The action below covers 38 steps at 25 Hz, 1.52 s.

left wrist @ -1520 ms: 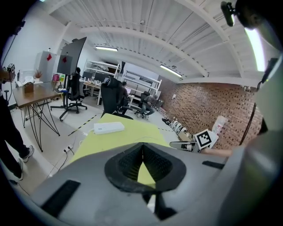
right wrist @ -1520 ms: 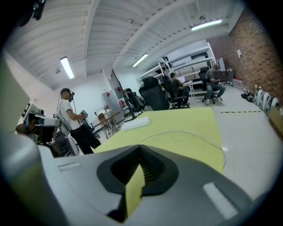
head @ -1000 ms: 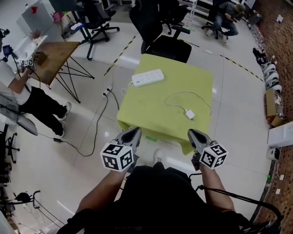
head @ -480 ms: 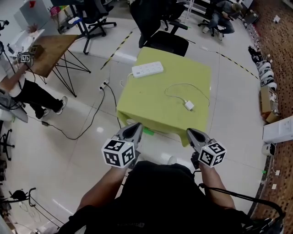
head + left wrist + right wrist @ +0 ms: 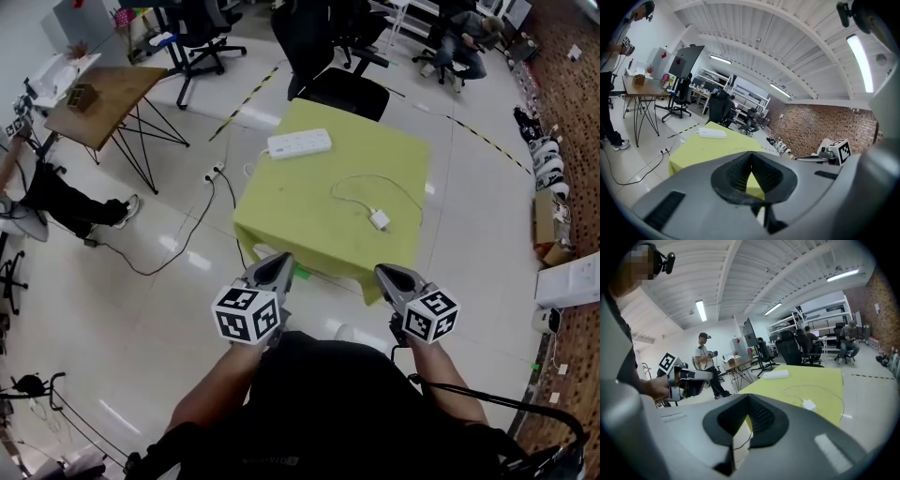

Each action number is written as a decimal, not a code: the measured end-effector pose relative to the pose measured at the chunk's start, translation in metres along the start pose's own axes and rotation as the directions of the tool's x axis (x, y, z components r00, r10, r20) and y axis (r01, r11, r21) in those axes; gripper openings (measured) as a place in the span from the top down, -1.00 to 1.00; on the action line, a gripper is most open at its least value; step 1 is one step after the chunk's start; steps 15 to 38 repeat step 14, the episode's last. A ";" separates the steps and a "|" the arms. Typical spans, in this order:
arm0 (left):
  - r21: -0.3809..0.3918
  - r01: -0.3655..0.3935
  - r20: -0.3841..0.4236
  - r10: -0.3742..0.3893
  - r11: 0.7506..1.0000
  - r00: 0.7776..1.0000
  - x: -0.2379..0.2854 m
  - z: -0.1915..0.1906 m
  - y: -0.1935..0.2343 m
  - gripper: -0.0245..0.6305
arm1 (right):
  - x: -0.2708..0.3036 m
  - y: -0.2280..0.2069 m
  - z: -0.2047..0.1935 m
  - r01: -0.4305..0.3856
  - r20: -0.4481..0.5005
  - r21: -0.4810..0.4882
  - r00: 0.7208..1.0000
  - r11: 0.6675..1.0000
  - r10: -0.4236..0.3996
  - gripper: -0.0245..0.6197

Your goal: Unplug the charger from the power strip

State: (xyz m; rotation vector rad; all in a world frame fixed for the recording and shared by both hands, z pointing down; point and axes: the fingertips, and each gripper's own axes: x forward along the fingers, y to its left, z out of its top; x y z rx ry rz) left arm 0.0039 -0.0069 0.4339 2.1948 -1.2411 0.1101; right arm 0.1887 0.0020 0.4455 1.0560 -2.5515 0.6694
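The left tool [image 5: 277, 260] and right tool [image 5: 382, 273] are both clenched on nothing, low in the frame, short of the bench [image 5: 300, 230]. The charger [image 5: 379, 219] lies mid-frame, well apart from the power strip [image 5: 298, 143] at upper left. It looks already unplugged, so no pull seems needed next.

Glossy white tiled floor [image 5: 169, 309]. Black swivel office chair [image 5: 342, 94] upper centre; brown wooden trestle desk [image 5: 103, 89] upper left; red brick wall [image 5: 811, 126] right.

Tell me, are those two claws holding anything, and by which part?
Nothing: left gripper and right gripper are both shut and empty, short of the charger.
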 end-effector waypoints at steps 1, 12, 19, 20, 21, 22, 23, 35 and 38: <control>0.001 -0.005 -0.003 0.005 1.000 1.000 -0.001 -0.003 -0.002 0.91 | -0.001 0.000 -0.002 -0.006 -0.004 -0.001 1.000 1.000 0.006 0.92; 0.031 -0.036 -0.023 0.036 0.999 0.999 0.001 -0.005 -0.011 0.91 | -0.003 -0.008 -0.006 -0.046 -0.007 0.004 0.999 0.999 0.046 0.92; 0.037 -0.026 -0.028 0.027 0.999 0.999 0.006 -0.006 -0.017 0.91 | -0.007 -0.012 -0.007 -0.041 -0.004 0.008 0.999 0.999 0.041 0.92; 0.037 -0.026 -0.028 0.027 0.999 0.999 0.006 -0.006 -0.017 0.91 | -0.007 -0.012 -0.007 -0.041 -0.004 0.008 0.999 0.999 0.041 0.92; 0.037 -0.026 -0.028 0.027 0.999 0.999 0.006 -0.006 -0.017 0.91 | -0.007 -0.012 -0.007 -0.041 -0.004 0.008 0.999 0.999 0.041 0.92; 0.037 -0.026 -0.028 0.027 0.999 0.999 0.006 -0.006 -0.017 0.91 | -0.007 -0.012 -0.007 -0.041 -0.004 0.008 0.999 0.999 0.041 0.92; 0.037 -0.026 -0.028 0.027 0.999 0.999 0.006 -0.006 -0.017 0.91 | -0.007 -0.012 -0.007 -0.041 -0.004 0.008 0.999 0.999 0.041 0.92; 0.037 -0.026 -0.028 0.027 0.999 0.999 0.006 -0.006 -0.017 0.91 | -0.007 -0.012 -0.007 -0.041 -0.004 0.008 0.999 0.999 0.041 0.92; 0.037 -0.026 -0.028 0.027 0.999 0.999 0.006 -0.006 -0.017 0.91 | -0.007 -0.012 -0.007 -0.041 -0.004 0.008 0.999 0.999 0.041 0.92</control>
